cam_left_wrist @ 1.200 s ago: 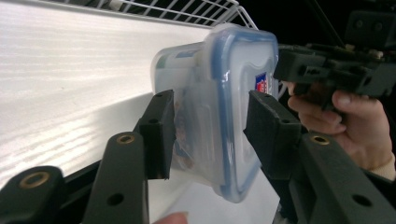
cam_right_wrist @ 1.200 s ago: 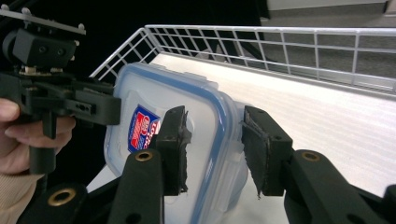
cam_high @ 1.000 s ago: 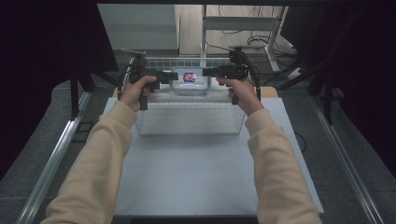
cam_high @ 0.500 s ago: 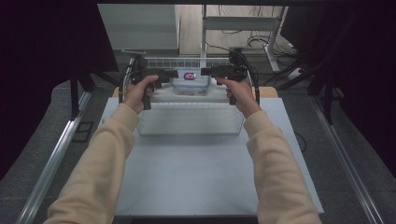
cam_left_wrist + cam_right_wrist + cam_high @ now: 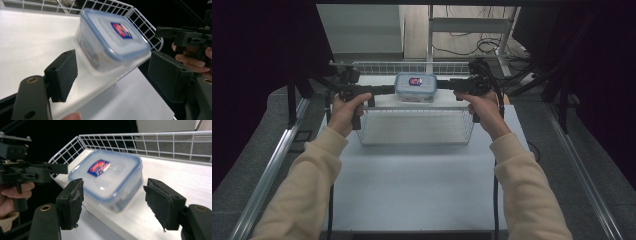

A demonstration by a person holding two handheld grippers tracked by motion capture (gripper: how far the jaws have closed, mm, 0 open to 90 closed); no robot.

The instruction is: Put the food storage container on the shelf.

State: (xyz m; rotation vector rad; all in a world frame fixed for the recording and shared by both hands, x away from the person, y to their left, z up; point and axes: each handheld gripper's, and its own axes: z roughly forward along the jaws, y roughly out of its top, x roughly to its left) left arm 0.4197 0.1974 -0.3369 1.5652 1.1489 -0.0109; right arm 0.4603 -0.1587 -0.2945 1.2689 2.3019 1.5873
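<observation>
A clear plastic container (image 5: 415,86) with a blue-rimmed lid and a red and blue sticker stands on a white surface bordered by white wire mesh. My left gripper (image 5: 389,90) points at it from the left and my right gripper (image 5: 442,84) from the right. In the left gripper view the container (image 5: 112,42) lies just ahead of the open left gripper (image 5: 116,72), touching neither pad. The right gripper view shows the container (image 5: 110,177) beyond the equally open right gripper (image 5: 117,201). Each view also catches the other hand's gripper farther off.
A white wire basket (image 5: 414,125) stands on the light table (image 5: 412,185) just in front of the container. A wire rail (image 5: 412,65) runs behind it. Dark curtains, metal frame legs and floor cables surround the table.
Both hands have drawn slightly outward and back toward the person, widening the gap on either side of the container. The container has stayed where it was.
</observation>
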